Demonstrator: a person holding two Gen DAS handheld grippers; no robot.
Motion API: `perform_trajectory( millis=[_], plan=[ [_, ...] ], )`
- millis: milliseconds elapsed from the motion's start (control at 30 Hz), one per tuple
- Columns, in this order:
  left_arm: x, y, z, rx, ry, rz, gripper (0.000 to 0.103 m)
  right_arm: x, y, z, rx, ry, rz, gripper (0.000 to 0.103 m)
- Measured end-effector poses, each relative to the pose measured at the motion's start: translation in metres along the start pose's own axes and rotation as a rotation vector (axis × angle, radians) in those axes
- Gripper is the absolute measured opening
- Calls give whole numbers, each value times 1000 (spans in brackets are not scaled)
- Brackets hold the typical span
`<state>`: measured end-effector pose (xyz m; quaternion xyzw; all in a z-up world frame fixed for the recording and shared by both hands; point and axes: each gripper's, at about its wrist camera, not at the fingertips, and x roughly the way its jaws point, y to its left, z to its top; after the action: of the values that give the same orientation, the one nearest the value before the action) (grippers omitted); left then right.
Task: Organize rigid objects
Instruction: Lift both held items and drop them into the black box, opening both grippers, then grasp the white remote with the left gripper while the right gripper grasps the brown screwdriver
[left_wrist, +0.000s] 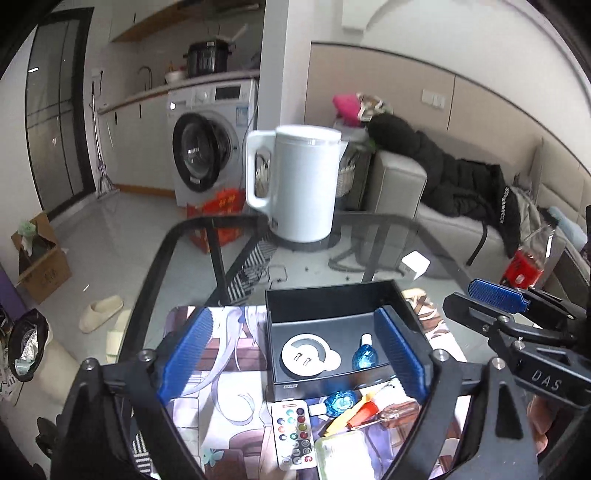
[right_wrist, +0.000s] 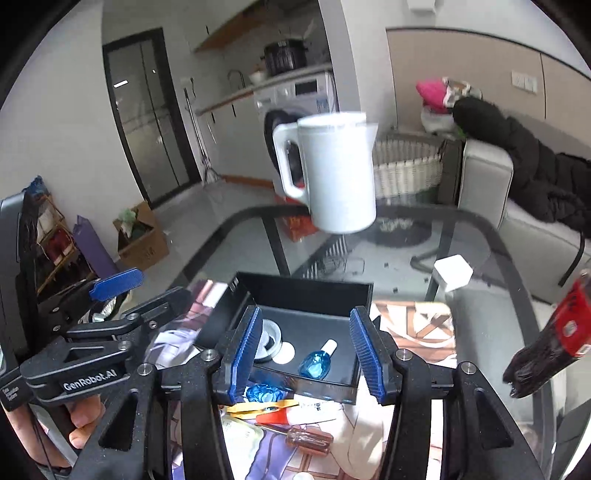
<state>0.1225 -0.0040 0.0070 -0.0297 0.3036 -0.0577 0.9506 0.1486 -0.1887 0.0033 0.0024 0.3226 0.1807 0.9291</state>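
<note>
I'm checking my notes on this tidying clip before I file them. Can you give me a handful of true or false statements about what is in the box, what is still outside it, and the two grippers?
1. The black box holds one blue bottle. True.
2. The remote control lies inside the box. False: it lies on the printed mat, in front of the box.
3. The left gripper is shut on the screwdriver. False: it is open and empty; the screwdriver lies on the mat.
4. A second blue bottle lies outside the box, near its front wall. True.
5. The right gripper is open. True.
6. The white kettle lies on its side. False: it stands upright.
</note>
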Motion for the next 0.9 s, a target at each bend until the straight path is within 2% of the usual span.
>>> perform_trajectory(
  millis=[100,167,233,433,567,633,733,900],
  plan=[
    [-12,-2,-6,33,2,16,95,-14,5,-4,-32,3,8,51],
    [-9,-3,-13,49,52,27,95,-13,10,-10,-53,54,3,51],
    [-1,-2,-20,46,126,18,95,-6,11,-16,-59,112,24,51],
    [33,10,-46,14,336,14,92,31,1,-41,-101,295,-1,51],
    [58,11,-66,31,458,11,79,51,-1,-56,-140,396,9,47],
    [69,10,-77,37,508,4,78,58,1,-63,-167,431,18,44],
    [82,8,-87,40,556,-2,76,70,5,-73,-201,459,33,42],
    [89,9,-88,20,565,-1,76,84,11,-80,-230,488,51,41]
  ],
)
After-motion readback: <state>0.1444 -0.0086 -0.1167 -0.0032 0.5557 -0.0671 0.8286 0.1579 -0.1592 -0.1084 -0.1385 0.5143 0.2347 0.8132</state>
